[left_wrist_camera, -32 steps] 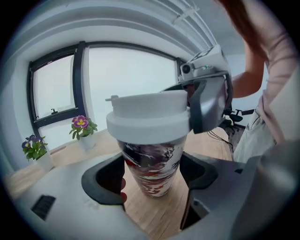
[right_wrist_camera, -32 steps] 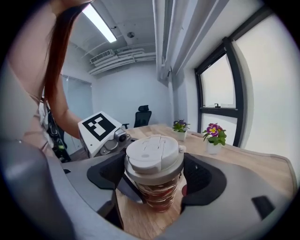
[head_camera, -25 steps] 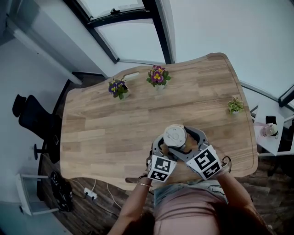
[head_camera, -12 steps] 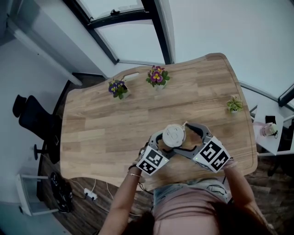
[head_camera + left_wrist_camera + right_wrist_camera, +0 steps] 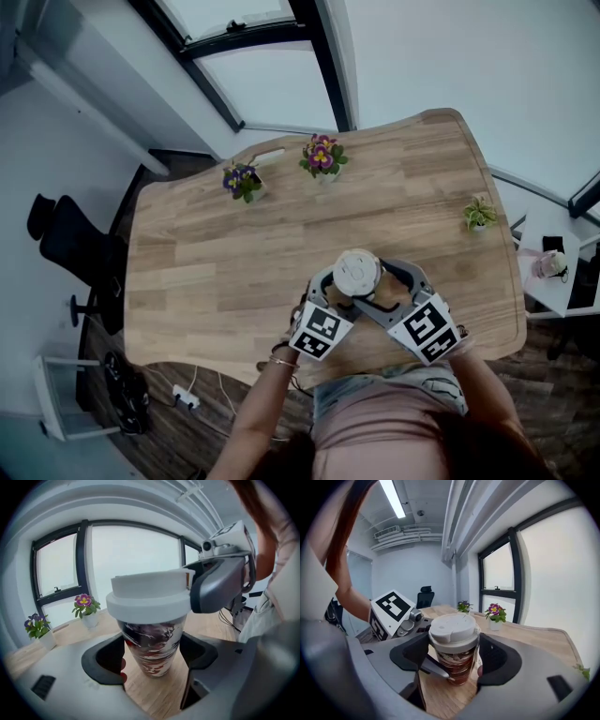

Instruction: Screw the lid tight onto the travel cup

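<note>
The travel cup (image 5: pixel 357 272) stands upright near the table's front edge. Its body is patterned red and dark (image 5: pixel 150 644), and a white lid (image 5: pixel 453 627) sits on top. My left gripper (image 5: pixel 343 289) reaches in from the left and is shut on the cup's lower body, a pad against each side. My right gripper (image 5: pixel 368 281) comes from the right at lid height. Its jaws have just been closing with the lid between them, and the pads now rest on the lid's rim. One of its fingers (image 5: pixel 215 585) touches the lid in the left gripper view.
Two potted flowers (image 5: pixel 322 157) (image 5: pixel 242 180) and a flat white object (image 5: pixel 267 155) stand at the table's far edge. A small green plant (image 5: pixel 480 216) is at the right. The wooden table's (image 5: pixel 206 281) front edge lies just below the grippers. An office chair (image 5: pixel 66 234) stands to the left.
Both marker cubes swung a little outward half a second ago and have partly come back. The left gripper has turned slightly about the cup. The cup has stayed where it was.
</note>
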Demonstrator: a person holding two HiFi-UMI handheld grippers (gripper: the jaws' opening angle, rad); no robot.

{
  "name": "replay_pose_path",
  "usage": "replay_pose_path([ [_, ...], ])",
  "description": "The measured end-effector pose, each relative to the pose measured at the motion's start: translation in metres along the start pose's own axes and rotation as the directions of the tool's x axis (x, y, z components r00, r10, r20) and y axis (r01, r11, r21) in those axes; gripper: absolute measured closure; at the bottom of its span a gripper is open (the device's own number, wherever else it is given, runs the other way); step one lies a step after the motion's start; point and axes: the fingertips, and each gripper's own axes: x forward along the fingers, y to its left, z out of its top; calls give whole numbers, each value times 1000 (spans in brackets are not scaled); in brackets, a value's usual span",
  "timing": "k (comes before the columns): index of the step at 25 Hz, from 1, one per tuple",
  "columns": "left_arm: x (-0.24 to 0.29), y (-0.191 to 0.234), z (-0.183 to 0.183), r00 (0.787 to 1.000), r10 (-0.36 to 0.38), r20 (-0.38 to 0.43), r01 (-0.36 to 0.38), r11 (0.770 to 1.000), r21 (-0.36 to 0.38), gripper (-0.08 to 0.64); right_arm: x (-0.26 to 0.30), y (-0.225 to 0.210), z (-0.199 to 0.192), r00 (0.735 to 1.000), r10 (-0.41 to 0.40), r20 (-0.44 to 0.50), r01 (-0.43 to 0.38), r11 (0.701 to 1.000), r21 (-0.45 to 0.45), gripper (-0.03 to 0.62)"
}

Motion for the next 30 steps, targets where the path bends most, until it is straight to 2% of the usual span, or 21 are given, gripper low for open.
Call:
replay_pose_path([
  [3, 1, -1, 1, 1000, 1, 5, -1, 1000, -3, 207, -2, -1, -2, 1000, -8, 10, 8, 1000, 14, 258],
  [8, 2, -7, 0, 996, -93, -2, 93, 994, 50, 207, 2, 4, -5, 990, 126, -62, -127, 992, -19, 231],
  [11, 0, -16, 0, 986, -163, -20, 165, 981, 100, 207, 5, 6, -5, 979, 183, -95, -190, 979, -75, 227],
  [13, 0, -18, 0, 984, -178, -30, 180, 977, 111, 207, 7, 8, -4, 973, 208, -95, -217, 972, -93, 224],
  [16, 0, -17, 1, 989, -146, -15, 146, 985, 89, 207, 7, 8, -2, 981, 182, -61, -186, 979, -87, 224],
  [19, 3, -13, 4, 998, -57, 27, 56, 998, 29, 207, 7, 1, 0, 998, 61, -14, -62, 997, -45, 221],
  [22, 7, -10, 8, 997, 42, 70, -39, 999, -36, 207, 8, -6, 0, 999, -52, 17, 52, 999, 16, 221],
  [25, 8, -10, 8, 996, 38, 76, -35, 999, -36, 207, 7, -5, -3, 1000, -29, 3, 29, 999, 35, 221],
  [30, 7, -15, 6, 995, -90, 39, 88, 995, 39, 207, 6, -3, -8, 993, 93, -67, -93, 996, -8, 215],
])
